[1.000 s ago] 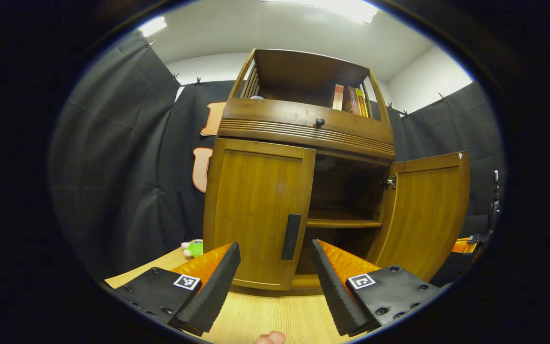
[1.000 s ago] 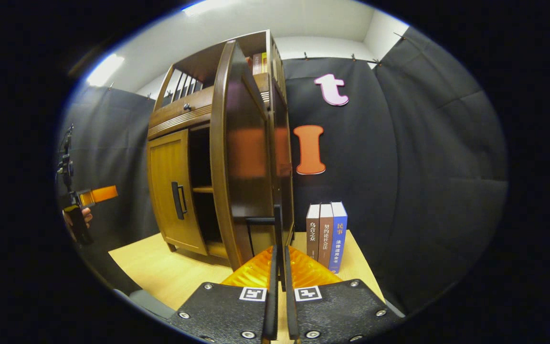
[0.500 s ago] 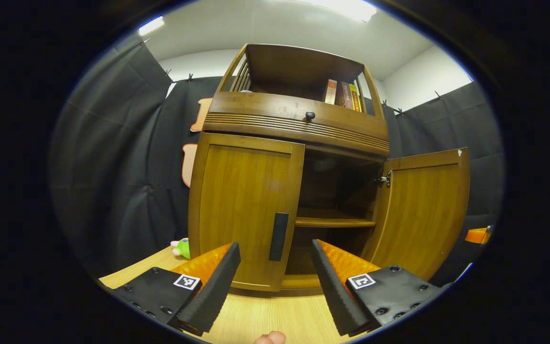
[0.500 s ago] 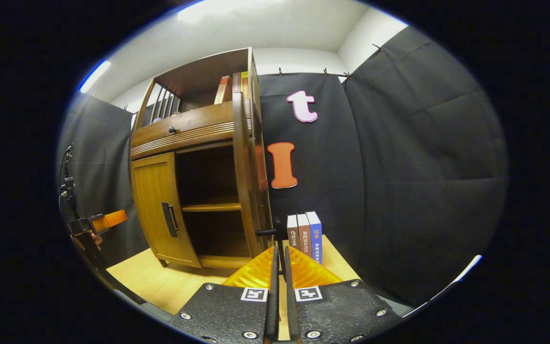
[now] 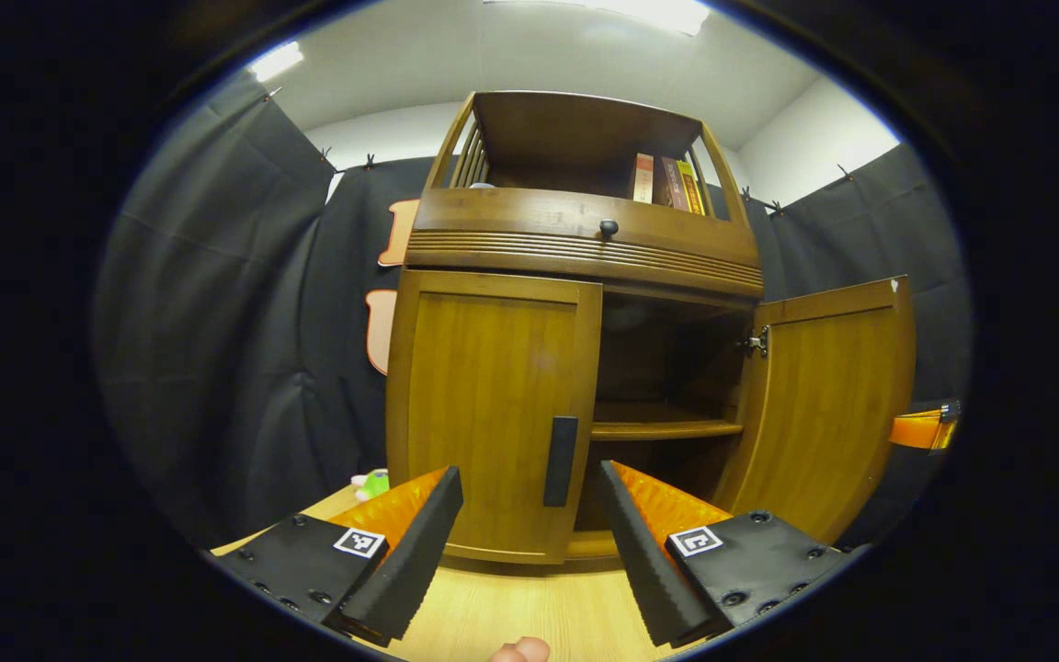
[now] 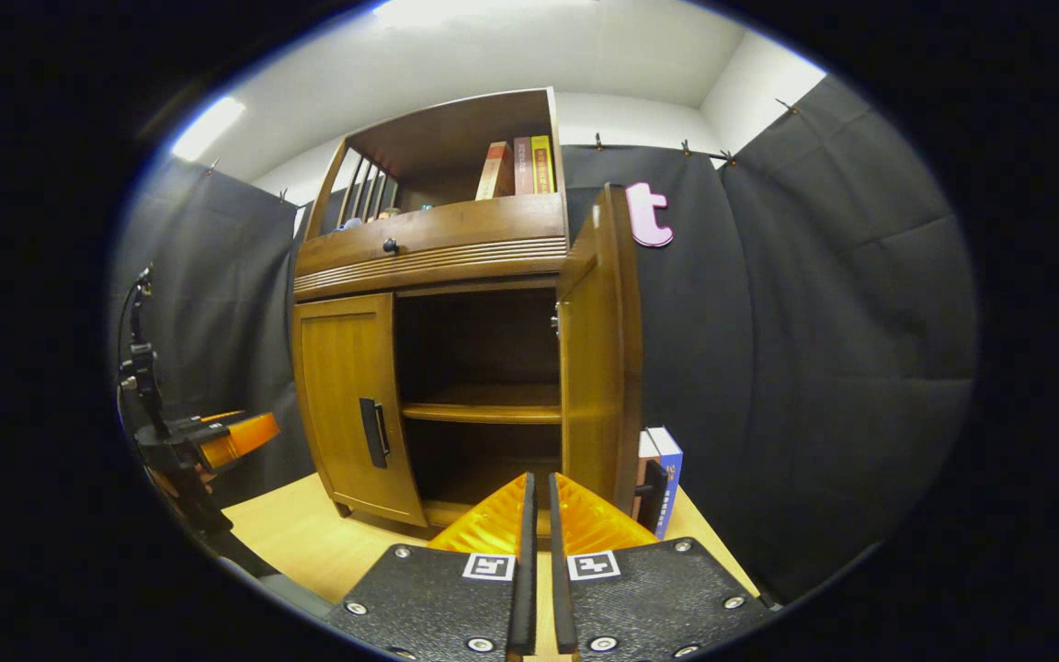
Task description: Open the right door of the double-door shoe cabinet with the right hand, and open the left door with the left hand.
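One door (image 5: 828,405) swung outward — handle (image 5: 560,460) vertical.

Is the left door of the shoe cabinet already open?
No, the left door lies flush in the cabinet front, while the right door is swung out.

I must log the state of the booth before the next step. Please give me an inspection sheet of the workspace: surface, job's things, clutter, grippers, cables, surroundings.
Surface: light wooden table, bare in front of the cabinet.
Job's things: shoe cabinet; right door swung open, left door shut, its handle untouched.
Clutter: green toy left of the cabinet; standing books behind the open door; books on the top shelf.
Grippers: left gripper open, facing the left door's handle; right gripper shut, holding nothing.
Cables: nothing seen.
Surroundings: black cloth walls, white ceiling with lights.
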